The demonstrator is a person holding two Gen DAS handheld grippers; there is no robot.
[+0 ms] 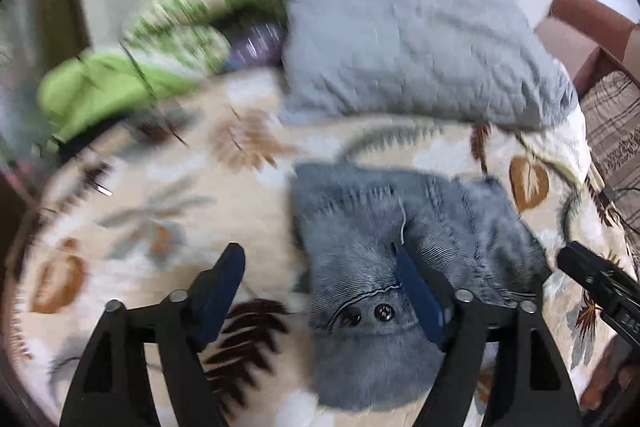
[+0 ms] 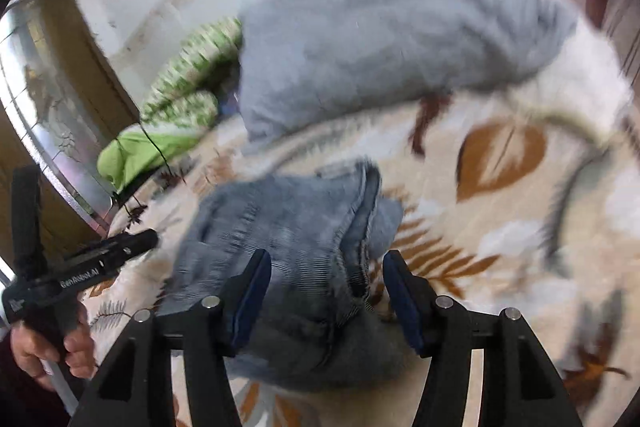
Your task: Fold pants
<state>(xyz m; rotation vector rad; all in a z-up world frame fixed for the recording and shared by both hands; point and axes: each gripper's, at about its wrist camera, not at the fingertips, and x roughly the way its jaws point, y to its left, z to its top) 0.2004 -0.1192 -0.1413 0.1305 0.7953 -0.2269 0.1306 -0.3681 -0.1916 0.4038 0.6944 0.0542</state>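
Note:
Blue denim pants [image 1: 384, 267] lie folded into a compact bundle on the leaf-patterned bedspread [image 1: 180, 195], with two dark buttons facing the camera. My left gripper [image 1: 316, 259] stands open over the bundle's left part; its right finger [image 1: 416, 287] lies over the denim and its left finger is off the cloth. In the right wrist view the pants [image 2: 288, 227] sit between and below my right gripper [image 2: 328, 261], which is open, its pads not pressing the cloth. The right gripper's tip [image 1: 592, 279] shows at the pants' right edge. A hand [image 2: 48, 343] holds the left gripper [image 2: 100, 259].
A grey quilted pillow [image 1: 416, 51] lies beyond the pants. Green checked bedding [image 1: 200, 15] and a plain green cloth [image 1: 96, 87] are piled at the back left against a white wall. A striped seat [image 1: 612, 131] is at the right, and a glass pane [image 2: 36, 95] at the left.

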